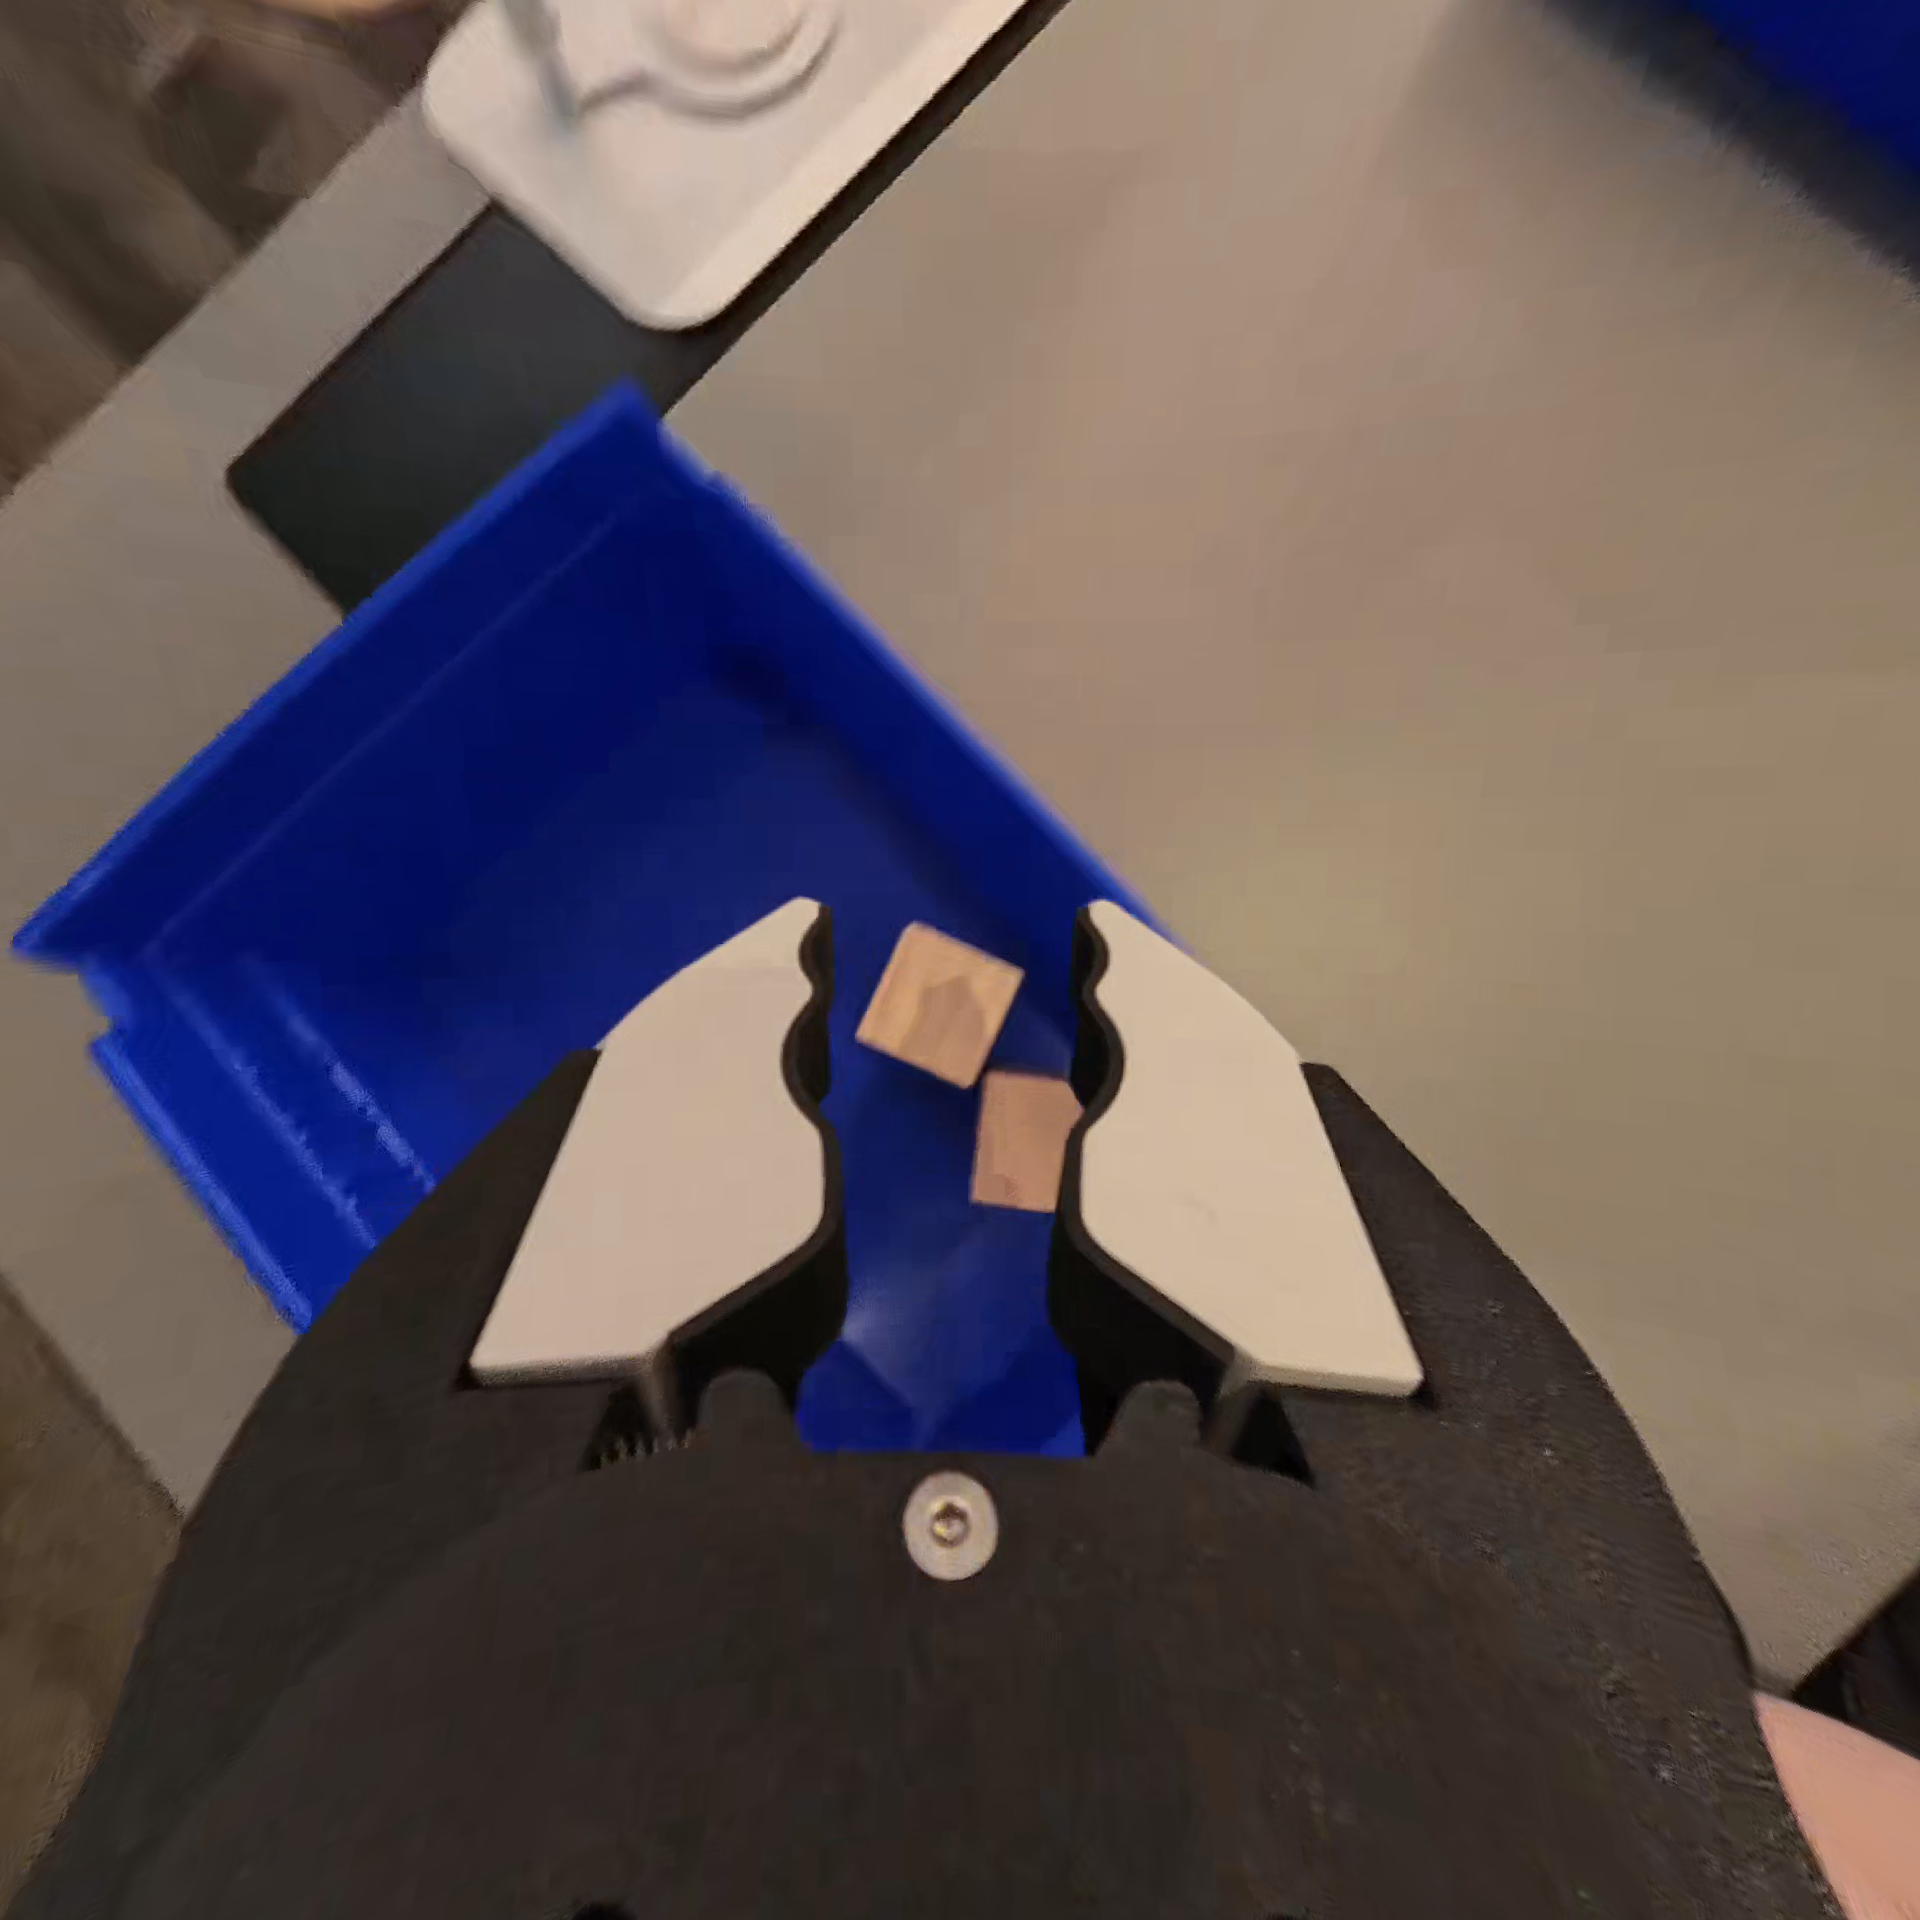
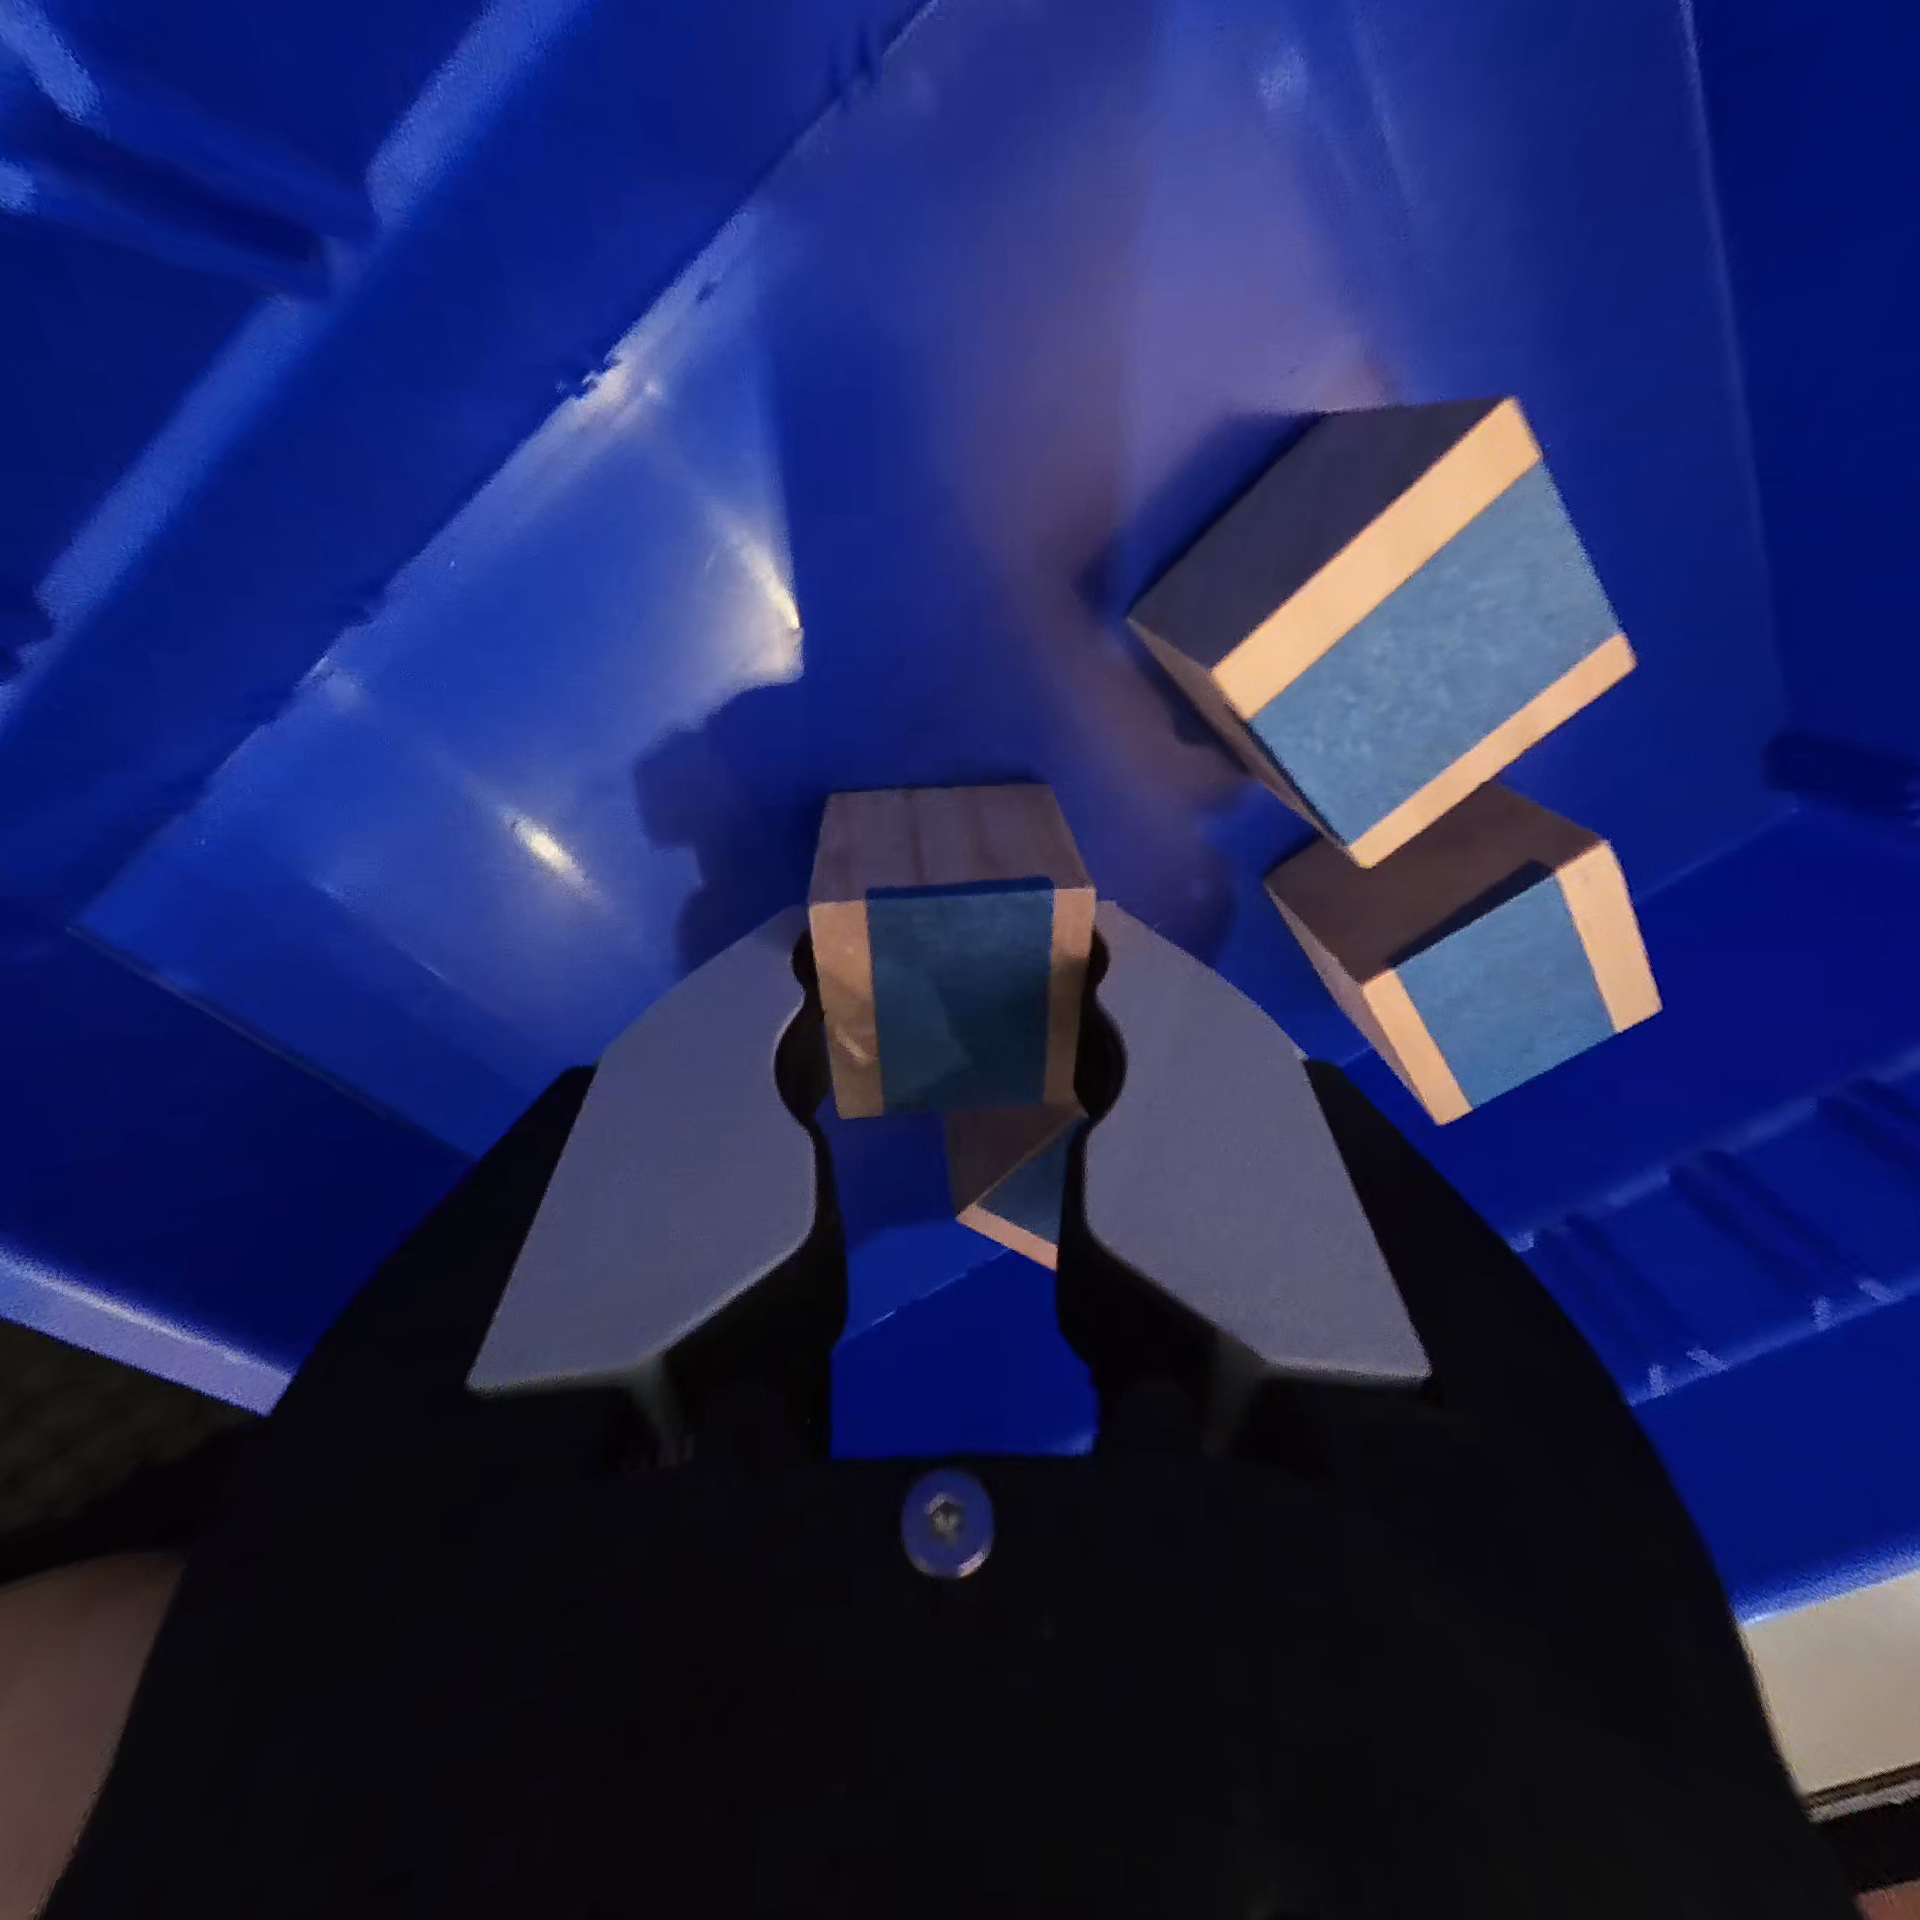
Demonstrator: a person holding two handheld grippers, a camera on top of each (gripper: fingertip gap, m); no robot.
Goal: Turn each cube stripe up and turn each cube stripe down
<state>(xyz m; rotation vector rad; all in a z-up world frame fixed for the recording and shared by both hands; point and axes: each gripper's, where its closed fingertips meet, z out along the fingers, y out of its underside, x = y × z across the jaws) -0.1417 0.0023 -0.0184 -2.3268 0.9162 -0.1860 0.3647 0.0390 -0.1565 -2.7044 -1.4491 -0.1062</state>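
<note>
In the left wrist view my left gripper (image 1: 951, 935) is open and empty above a blue bin (image 1: 468, 831). Two wooden cubes lie on the bin's floor with plain faces showing: one (image 1: 940, 1006) between my fingertips, the other (image 1: 1023, 1143) beside my right finger. In the right wrist view my right gripper (image 2: 951, 935) is inside another blue bin (image 2: 520, 675), shut on a wooden cube (image 2: 951, 997) whose blue stripe faces the camera. Two more striped cubes (image 2: 1392, 634) (image 2: 1475, 966) sit to the right, touching. A further cube (image 2: 1013, 1184) is partly hidden behind my fingers.
A grey table (image 1: 1351, 520) carries a black mat (image 1: 416, 416) with a white moulded tray (image 1: 665, 135) at the far side. A second blue bin's edge (image 1: 1818, 104) shows at top right. A hand (image 1: 1849, 1808) is at the lower right.
</note>
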